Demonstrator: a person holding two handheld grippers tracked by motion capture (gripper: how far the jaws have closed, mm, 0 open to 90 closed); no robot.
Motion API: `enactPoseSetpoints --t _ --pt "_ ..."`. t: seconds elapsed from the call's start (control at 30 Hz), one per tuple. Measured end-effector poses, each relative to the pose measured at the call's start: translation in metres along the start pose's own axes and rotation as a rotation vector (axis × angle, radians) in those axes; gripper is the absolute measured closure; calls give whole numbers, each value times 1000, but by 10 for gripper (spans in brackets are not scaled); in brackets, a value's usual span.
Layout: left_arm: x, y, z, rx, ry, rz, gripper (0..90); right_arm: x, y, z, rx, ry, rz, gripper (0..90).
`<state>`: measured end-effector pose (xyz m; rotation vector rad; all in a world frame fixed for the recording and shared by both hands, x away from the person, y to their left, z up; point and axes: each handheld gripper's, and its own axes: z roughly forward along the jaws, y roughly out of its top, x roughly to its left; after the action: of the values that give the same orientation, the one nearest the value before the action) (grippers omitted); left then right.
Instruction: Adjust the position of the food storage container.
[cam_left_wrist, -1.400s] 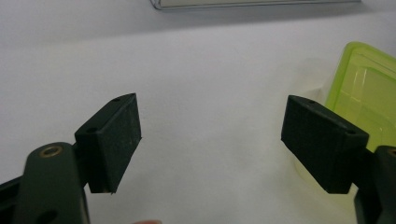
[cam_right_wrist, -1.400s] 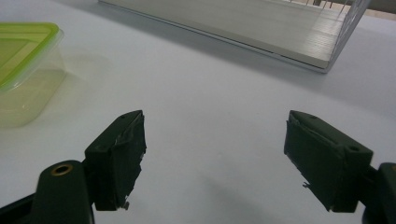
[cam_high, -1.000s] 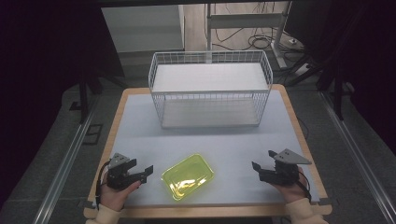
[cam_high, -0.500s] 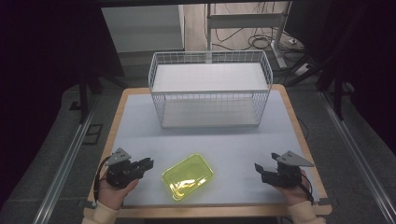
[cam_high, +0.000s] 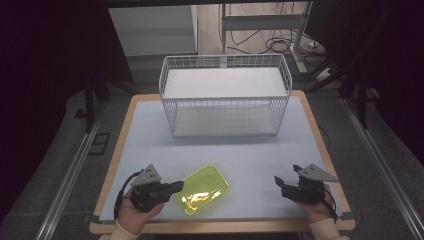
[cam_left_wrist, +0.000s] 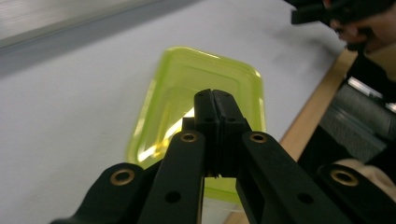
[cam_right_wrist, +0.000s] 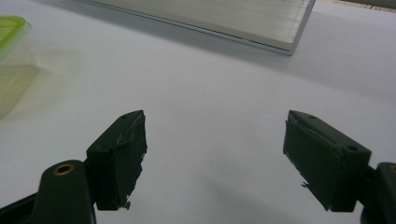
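A translucent yellow-green tray (cam_high: 205, 190) lies empty near the front edge of the white table mat (cam_high: 250, 155). My left gripper (cam_high: 177, 187) is at the tray's left end, its tip over the rim. In the left gripper view its jaws are pressed together above the tray's (cam_left_wrist: 187, 79) hollow, nothing between them; left gripper (cam_left_wrist: 215, 95) is shut. My right gripper (cam_high: 280, 184) rests low at the front right, well apart from the tray. Its jaws stand wide apart over bare mat, right gripper (cam_right_wrist: 215, 158) open, with the tray (cam_right_wrist: 11, 56) far off at the left edge.
A white wire basket (cam_high: 225, 95) with a shelf stands at the back middle of the table; its base (cam_right_wrist: 224, 18) shows ahead of the right gripper. The table's wooden rim (cam_high: 320, 140) borders the mat. The right hand's gripper (cam_left_wrist: 322, 14) shows beyond the tray.
My left gripper has moved right, from beside the tray to over its left rim. The right gripper has barely shifted.
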<state>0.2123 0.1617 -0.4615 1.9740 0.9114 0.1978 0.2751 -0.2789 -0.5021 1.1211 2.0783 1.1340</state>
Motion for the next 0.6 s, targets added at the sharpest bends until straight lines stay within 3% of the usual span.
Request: enactPoseSetpoints --t 0.17,0.4,0.6 --pt "-17 -1 11 48 -50 39 899 1 0 -1 -3 -8 -6 214" --pt "-31 -5 29 93 -130 29 900 2 0 1 5 -6 -25 214" --pt "-43 -11 44 148 -135 80 900 2 0 1 4 -11 -22 214"
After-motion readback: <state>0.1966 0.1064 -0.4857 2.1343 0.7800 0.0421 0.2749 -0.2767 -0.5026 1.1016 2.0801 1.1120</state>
